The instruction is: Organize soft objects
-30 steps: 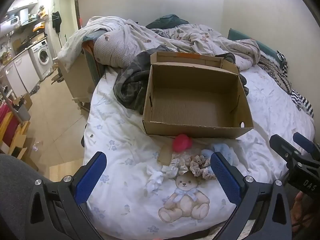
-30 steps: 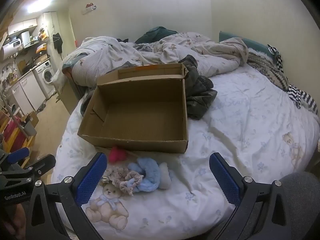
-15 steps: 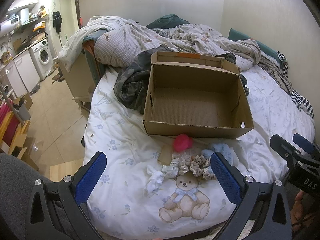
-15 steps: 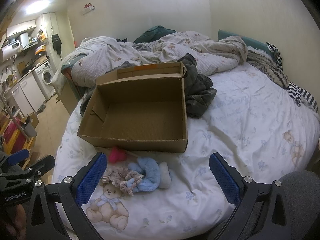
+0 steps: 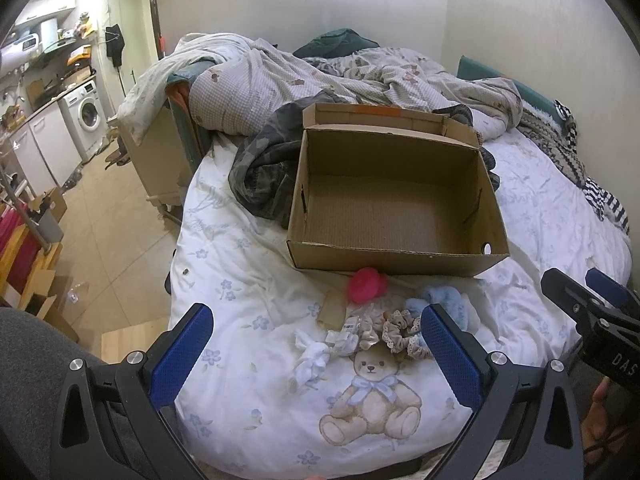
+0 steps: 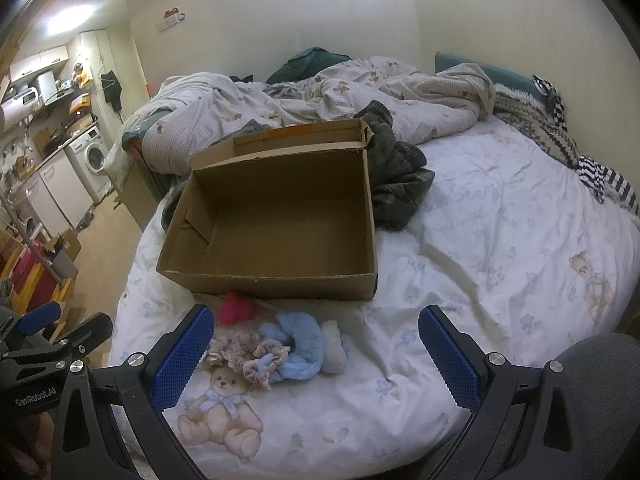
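An empty open cardboard box point(image 5: 396, 258) point(image 6: 280, 280) sits on the bed. In front of it lies a small heap of soft items: a pink fluffy piece point(image 5: 366, 284) point(image 6: 236, 308), light blue fluffy scrunchies point(image 5: 448, 304) point(image 6: 300, 340), beige lace scrunchies point(image 5: 400, 330) point(image 6: 248, 354), and a white cloth piece point(image 5: 314, 356). My left gripper point(image 5: 316, 344) hovers open just short of the heap. My right gripper point(image 6: 316, 344) is open too, near the heap's right side. Neither holds anything.
A rumpled quilt point(image 5: 312, 76) and dark clothes point(image 5: 264, 164) point(image 6: 400, 184) lie behind the box. Striped and knitted fabrics point(image 6: 580, 160) line the wall side. The bed's left edge drops to a tiled floor point(image 5: 100, 240) with a washing machine point(image 5: 86, 114) beyond.
Both views have crept slightly forward toward the bed; the objects have not moved and both grippers stay open.
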Demonstrator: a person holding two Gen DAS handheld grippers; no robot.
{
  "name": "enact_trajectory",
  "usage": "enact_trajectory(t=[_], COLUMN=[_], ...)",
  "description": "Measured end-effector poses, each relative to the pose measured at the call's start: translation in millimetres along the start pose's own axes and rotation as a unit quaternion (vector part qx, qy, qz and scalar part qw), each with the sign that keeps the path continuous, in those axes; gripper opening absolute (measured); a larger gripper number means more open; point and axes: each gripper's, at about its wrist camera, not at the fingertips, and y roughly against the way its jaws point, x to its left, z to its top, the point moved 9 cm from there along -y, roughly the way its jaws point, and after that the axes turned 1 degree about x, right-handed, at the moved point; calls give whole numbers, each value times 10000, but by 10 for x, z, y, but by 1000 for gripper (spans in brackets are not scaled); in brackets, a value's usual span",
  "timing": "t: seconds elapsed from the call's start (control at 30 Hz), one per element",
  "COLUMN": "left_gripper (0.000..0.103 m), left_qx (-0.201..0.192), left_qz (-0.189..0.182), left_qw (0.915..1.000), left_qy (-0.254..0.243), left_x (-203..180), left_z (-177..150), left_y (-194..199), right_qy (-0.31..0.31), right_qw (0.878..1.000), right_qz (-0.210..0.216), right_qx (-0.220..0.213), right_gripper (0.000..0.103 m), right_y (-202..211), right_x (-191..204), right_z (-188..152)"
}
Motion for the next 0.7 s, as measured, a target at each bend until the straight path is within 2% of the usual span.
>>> enact_trajectory(t=[0.7], left_gripper=[103], left_qx=[8], left_qz=[17], left_qw=[10000], left_qy=[-12], left_x=[4], left_z=[-8], left_y=[0], right_qy=[-5], right_qw=[10000], right_qz=[0], right_qx=[-3], right_gripper=[103], right_y=[10], right_x=[-9], right_z=[7])
